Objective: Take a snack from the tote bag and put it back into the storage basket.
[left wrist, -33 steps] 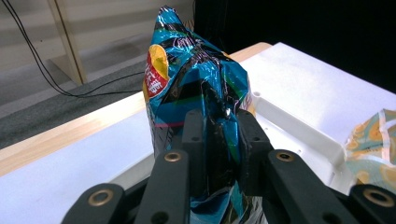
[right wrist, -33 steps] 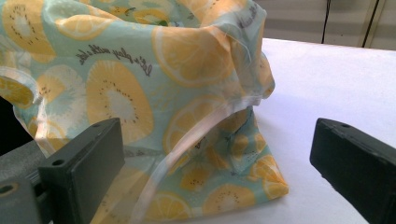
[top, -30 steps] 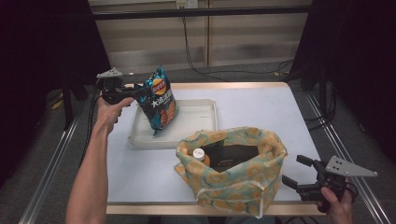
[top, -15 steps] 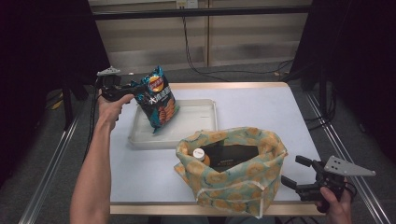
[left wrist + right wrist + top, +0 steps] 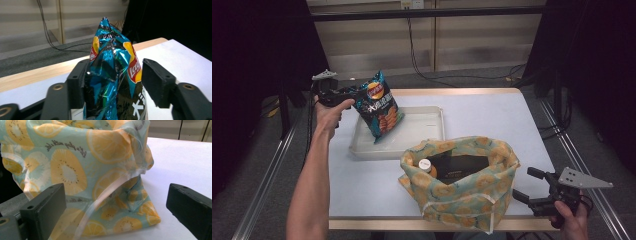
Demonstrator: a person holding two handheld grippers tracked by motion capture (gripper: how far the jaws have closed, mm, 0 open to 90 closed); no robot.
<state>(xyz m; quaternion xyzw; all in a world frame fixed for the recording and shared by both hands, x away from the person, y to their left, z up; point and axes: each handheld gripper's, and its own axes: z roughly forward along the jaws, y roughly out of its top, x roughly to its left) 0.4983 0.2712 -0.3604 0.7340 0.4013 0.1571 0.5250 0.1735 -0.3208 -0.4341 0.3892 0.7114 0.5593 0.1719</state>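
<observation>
High view: outstretched left arm's tongs (image 5: 353, 96) have just been opening around the chip bag (image 5: 379, 107).

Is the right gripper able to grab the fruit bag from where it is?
Probably yes. The right gripper is open beside the fruit bag, with only bare table between them.

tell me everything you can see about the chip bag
The chip bag is shiny teal foil with a red and yellow logo, white lettering and pictured orange chips. It is sealed and crinkled, standing tilted with its bottom in the white tray. The left gripper is at its top; its jaws have just been opening, one pad against the foil, the other apart.
</observation>
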